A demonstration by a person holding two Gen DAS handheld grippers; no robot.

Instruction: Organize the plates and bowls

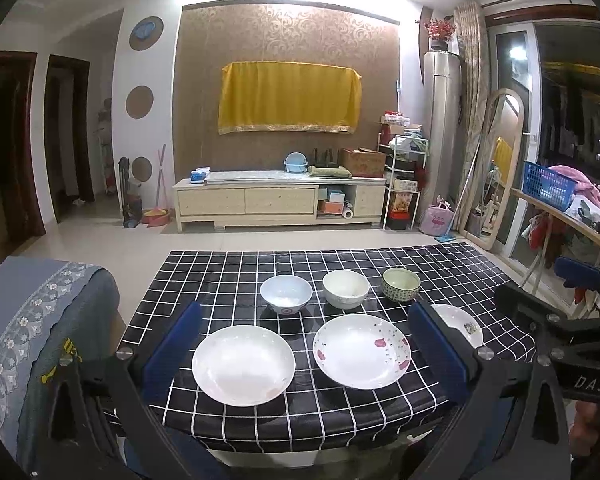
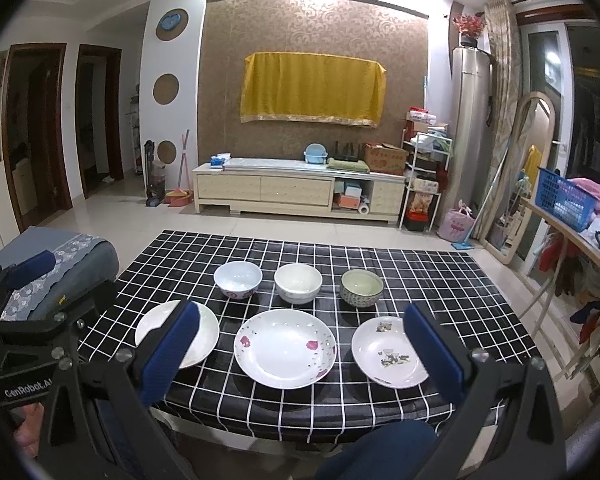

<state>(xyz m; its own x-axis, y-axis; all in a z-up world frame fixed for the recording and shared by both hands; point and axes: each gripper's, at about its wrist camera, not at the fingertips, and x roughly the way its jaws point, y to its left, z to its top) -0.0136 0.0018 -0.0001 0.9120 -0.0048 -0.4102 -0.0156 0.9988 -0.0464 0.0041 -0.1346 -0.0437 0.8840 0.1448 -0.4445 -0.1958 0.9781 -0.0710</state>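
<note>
The plain white plate (image 1: 243,364) lies at the left of the front row on the checked worktop (image 1: 260,264), just ahead of the wide-open, empty left gripper (image 1: 306,354), nearer it than the equally wide, empty right gripper (image 2: 302,354).

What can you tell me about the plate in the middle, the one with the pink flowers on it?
The flowered plate is round, white and glossy, likely ceramic, with a shallow well and a wide rim. Pink blossoms and small dark specks are scattered over its rim. It looks empty and lies flat, right side up, on the black checked tablecloth, in the middle of the front row of three plates, with the cream bowl behind it. Nothing touches it but the cloth; neither gripper is on it.
</note>
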